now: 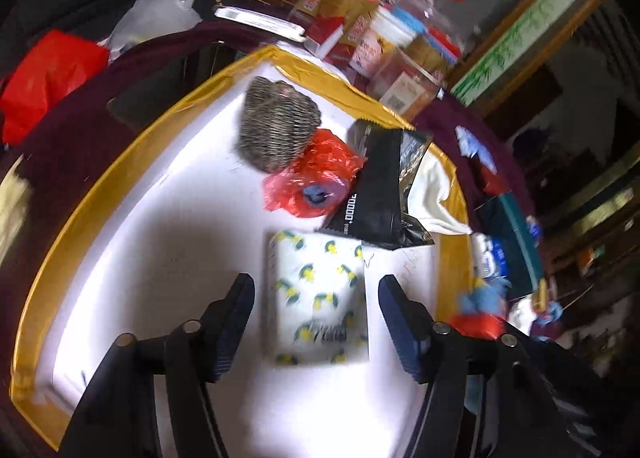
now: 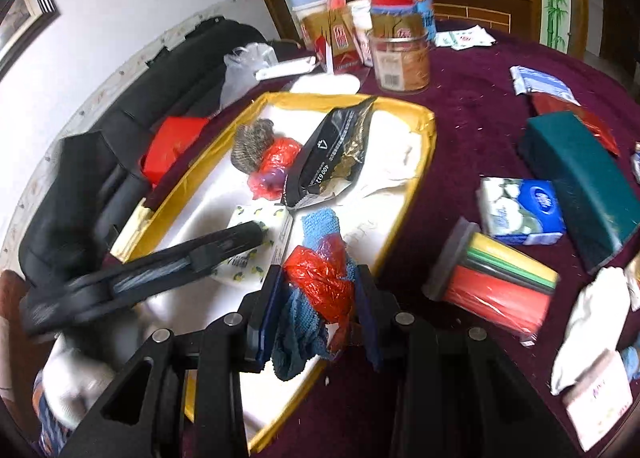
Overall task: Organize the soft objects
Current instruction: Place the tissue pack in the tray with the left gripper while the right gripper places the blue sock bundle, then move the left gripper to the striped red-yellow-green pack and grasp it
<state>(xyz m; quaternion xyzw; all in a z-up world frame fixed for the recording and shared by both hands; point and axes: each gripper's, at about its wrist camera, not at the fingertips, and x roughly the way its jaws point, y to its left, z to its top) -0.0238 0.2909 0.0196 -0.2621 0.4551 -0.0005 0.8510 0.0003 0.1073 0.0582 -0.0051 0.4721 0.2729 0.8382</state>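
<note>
A white tray with a gold rim point(image 1: 120, 185) lies on the maroon table. In it are a lemon-print tissue pack point(image 1: 320, 298), a grey striped cloth bundle point(image 1: 276, 125), a red bag around something blue point(image 1: 316, 177), a black foil pouch point(image 1: 380, 181) and a white cloth point(image 1: 432, 193). My left gripper point(image 1: 318, 318) is open, its fingers either side of the tissue pack and apart from it. Over the tray's near edge point(image 2: 428, 125), my right gripper point(image 2: 320, 278) is shut on a red plastic bag wrapped with a blue cloth point(image 2: 324, 282).
Jars and red cartons point(image 2: 400, 57) stand behind the tray. To its right lie a blue tissue pack point(image 2: 520, 209), a dark green box point(image 2: 580, 181), a bundle of coloured packs point(image 2: 496, 282) and a white cloth point(image 2: 592, 318). Black bags point(image 2: 100, 185) are heaped at the left.
</note>
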